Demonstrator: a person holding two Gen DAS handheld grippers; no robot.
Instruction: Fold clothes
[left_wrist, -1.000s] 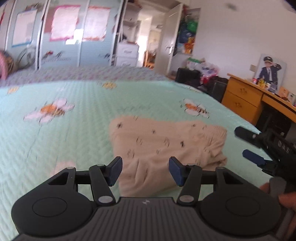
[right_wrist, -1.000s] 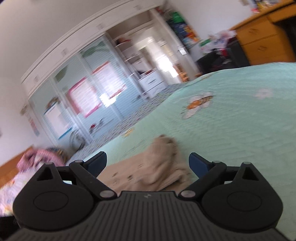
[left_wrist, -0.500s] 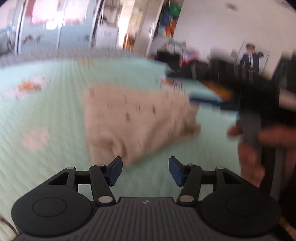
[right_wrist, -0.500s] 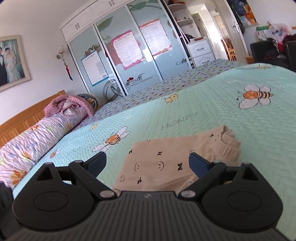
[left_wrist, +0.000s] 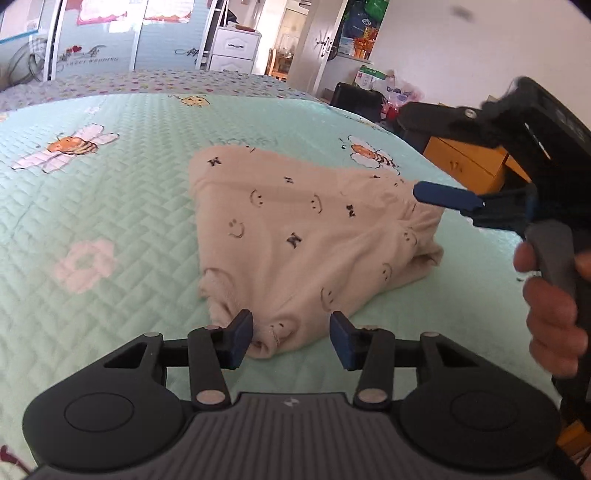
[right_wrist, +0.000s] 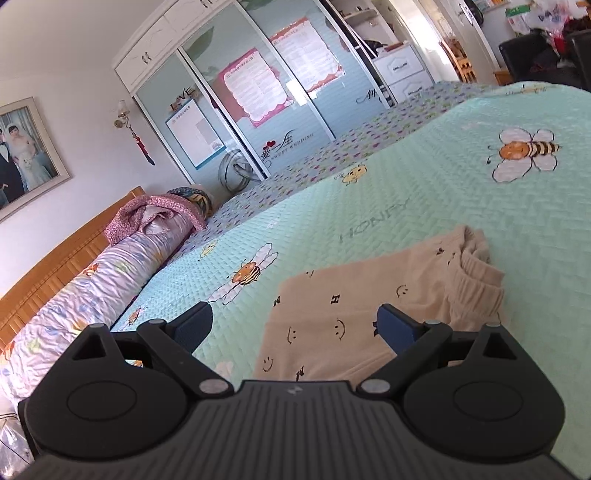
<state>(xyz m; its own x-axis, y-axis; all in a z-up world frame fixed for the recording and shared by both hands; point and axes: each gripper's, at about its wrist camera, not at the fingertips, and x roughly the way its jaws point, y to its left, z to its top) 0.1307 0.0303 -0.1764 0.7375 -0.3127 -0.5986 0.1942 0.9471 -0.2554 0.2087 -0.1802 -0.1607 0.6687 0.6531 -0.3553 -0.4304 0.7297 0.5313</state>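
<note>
A beige garment (left_wrist: 303, 236) printed with small smiley faces lies folded on the mint green bedspread (left_wrist: 110, 192). It also shows in the right wrist view (right_wrist: 369, 306), with its gathered waistband at the right. My left gripper (left_wrist: 291, 336) is open and empty, just above the garment's near corner. My right gripper (right_wrist: 295, 325) is open and empty, hovering over the garment's waistband side. In the left wrist view it reaches in from the right (left_wrist: 447, 173), held by a hand.
A rolled floral quilt (right_wrist: 92, 273) lies along the wooden headboard (right_wrist: 55, 254). Mirrored wardrobe doors (right_wrist: 258, 96) stand beyond the bed. An orange wooden dresser (left_wrist: 465, 162) and dark bags (left_wrist: 354, 99) stand past the bed's right edge.
Both grippers moved closer over the garment. The left wrist view swung and steadied, so the garment's near corner now sits between its fingers. The right gripper came in above the waistband.
</note>
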